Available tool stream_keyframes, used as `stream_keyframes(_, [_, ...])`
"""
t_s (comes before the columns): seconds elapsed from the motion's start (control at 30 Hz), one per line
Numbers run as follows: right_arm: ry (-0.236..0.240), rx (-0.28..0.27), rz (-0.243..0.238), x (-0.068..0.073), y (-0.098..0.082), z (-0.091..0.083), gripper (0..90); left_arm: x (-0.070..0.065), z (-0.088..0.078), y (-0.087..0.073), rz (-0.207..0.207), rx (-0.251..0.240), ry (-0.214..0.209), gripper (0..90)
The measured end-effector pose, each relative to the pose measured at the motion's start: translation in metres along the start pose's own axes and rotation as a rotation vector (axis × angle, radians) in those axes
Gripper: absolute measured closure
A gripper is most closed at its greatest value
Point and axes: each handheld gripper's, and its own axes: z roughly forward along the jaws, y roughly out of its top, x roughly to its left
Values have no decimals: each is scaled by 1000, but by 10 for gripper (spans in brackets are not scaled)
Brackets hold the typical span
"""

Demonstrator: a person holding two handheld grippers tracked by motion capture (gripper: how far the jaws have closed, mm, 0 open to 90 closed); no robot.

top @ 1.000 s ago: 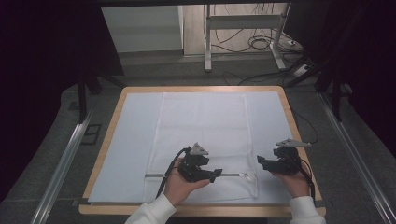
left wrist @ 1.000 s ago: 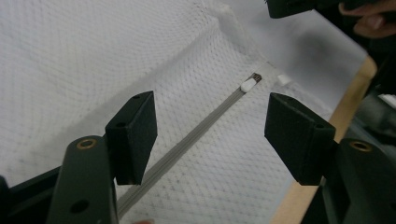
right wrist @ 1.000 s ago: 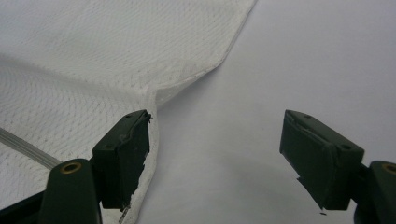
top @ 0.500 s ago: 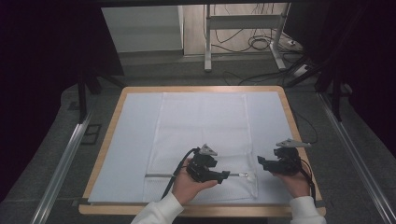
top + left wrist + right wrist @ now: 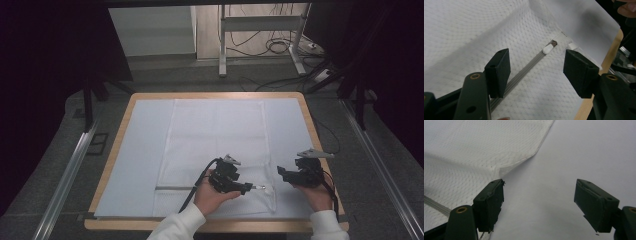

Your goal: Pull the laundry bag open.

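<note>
A white mesh bag [image 5: 217, 135] lies flat on a white sheet, with a grey zipper [image 5: 172, 188] running along its near edge. The zipper's white pull [image 5: 268, 190] sits at the right end. My left gripper [image 5: 248, 187] hovers over the zipper just short of the pull. In the left gripper view the zipper [image 5: 529, 67] and pull [image 5: 547, 49] lie ahead between the jaws of the left gripper [image 5: 537, 66]. These jaws have just been closing a little but stand apart, pressing on nothing. My right gripper [image 5: 281, 173] is open beside the bag's right edge [image 5: 524, 157], over the bare sheet [image 5: 586, 150].
The table has a wooden rim [image 5: 120, 130] all round. Metal rails [image 5: 70, 170] run along both sides on the floor. A desk frame and cables [image 5: 270, 47] stand beyond the far edge. The right hand [image 5: 317, 195] rests near the front right corner.
The left hand has slid to the right along the zipper, closer to the pull and the right gripper. The right hand has kept still.
</note>
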Motion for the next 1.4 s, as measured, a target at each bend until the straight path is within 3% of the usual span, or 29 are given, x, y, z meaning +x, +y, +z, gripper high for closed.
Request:
stream_keyframes(0.33, [-2,6,-3,1,0,1,235,-3,13,1,11,31,9,400])
stream_keyframes(1.03, [-3,12,-2,1,-1,2,237,0,34,5,-55,62,-59,430])
stream_keyframes(1.4, [-11,17,1,1,-1,2,237,-8,38,6,-57,70,-100,470])
